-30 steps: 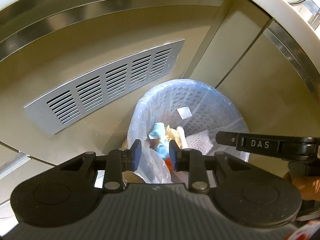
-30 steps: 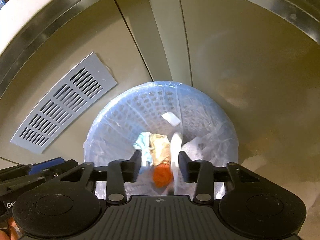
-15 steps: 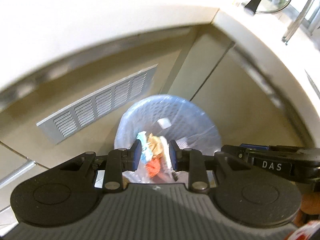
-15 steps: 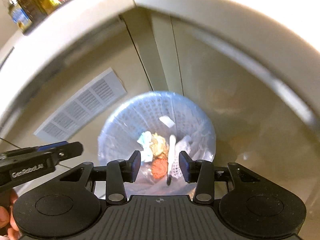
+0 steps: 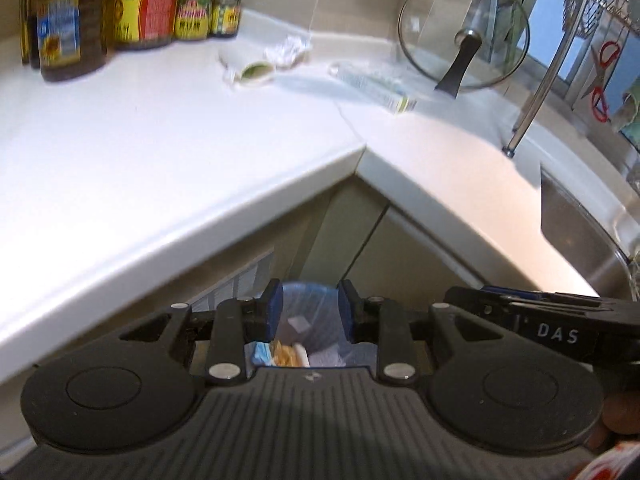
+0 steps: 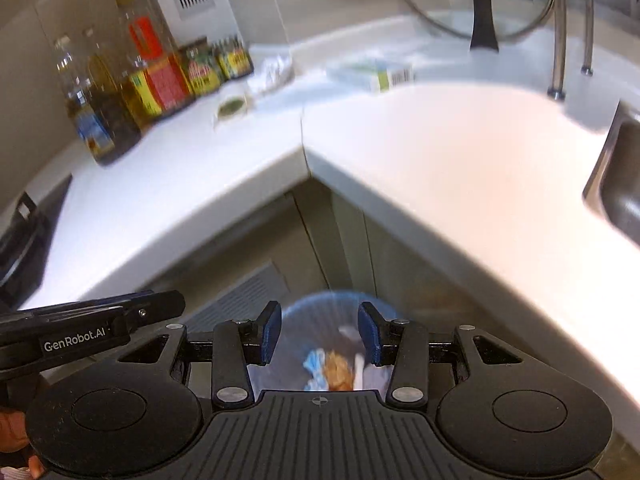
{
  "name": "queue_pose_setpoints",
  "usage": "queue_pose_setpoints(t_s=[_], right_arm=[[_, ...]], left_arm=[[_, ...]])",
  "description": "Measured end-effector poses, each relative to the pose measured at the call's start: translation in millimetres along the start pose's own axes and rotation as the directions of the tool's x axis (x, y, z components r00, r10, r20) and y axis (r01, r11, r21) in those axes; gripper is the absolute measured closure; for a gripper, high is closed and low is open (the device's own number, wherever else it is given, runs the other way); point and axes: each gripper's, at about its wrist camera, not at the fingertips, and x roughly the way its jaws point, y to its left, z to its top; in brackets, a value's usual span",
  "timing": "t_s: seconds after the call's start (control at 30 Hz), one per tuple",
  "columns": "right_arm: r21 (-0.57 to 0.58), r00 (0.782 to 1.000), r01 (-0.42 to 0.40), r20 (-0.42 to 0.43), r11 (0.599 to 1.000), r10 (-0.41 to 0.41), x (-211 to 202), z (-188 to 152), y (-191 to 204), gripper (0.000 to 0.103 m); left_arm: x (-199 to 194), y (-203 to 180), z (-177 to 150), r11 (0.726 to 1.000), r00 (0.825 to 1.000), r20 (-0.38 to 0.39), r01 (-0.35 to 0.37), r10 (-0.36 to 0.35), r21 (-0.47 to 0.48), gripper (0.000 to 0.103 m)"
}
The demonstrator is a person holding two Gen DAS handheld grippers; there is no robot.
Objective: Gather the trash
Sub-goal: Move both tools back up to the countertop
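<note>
Hanging over the lined bin (image 5: 308,304) below the worktop's (image 5: 168,136) inner corner, left tongs (image 5: 309,311) and right tongs (image 6: 318,332) are spread, pinching nothing. Remaining trash, a crumpled wrapper (image 5: 286,50) and a carton (image 5: 376,86), lies near the worktop's back edge, well apart from both tongs.

A home kitchen is showing here. A white L-shaped countertop (image 5: 168,152) is wrapping around an inner corner, with beige cabinet doors (image 5: 404,256) sitting beneath it. Bottles of oil and jars of sauce (image 5: 132,12) are standing along the back wall. A glass pan lid (image 5: 464,32) is leaning upright near a steel sink (image 5: 580,232), where a dish rack (image 5: 600,4) is holding red-handled scissors (image 5: 602,80). A lined waste bin (image 6: 316,320) is sitting on the floor in the corner, holding scraps.
</note>
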Motion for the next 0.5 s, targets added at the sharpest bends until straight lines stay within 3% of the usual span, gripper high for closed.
queue_pose_setpoints(t_s=[0.07, 0.2, 0.5], right_arm=[[-0.007, 1.0, 0.0, 0.022, 1.0, 0.0, -9, 6, 4, 0.058], [-0.031, 0.999, 0.021, 0.046, 0.999, -0.02, -15, 15, 12, 0.042], [-0.043, 0.997, 0.046, 0.07, 0.998, -0.043, -23, 24, 14, 0.038]], left_arm=[[-8, -1, 8, 1.0, 1.0, 0.019, -0.003, 0.002, 0.006, 0.077], [-20, -1, 23, 1.0, 0.999, 0.047, -0.01, 0.009, 0.019, 0.073], [-32, 2, 40, 0.999, 0.997, 0.081, -0.008, 0.005, 0.04, 0.061]])
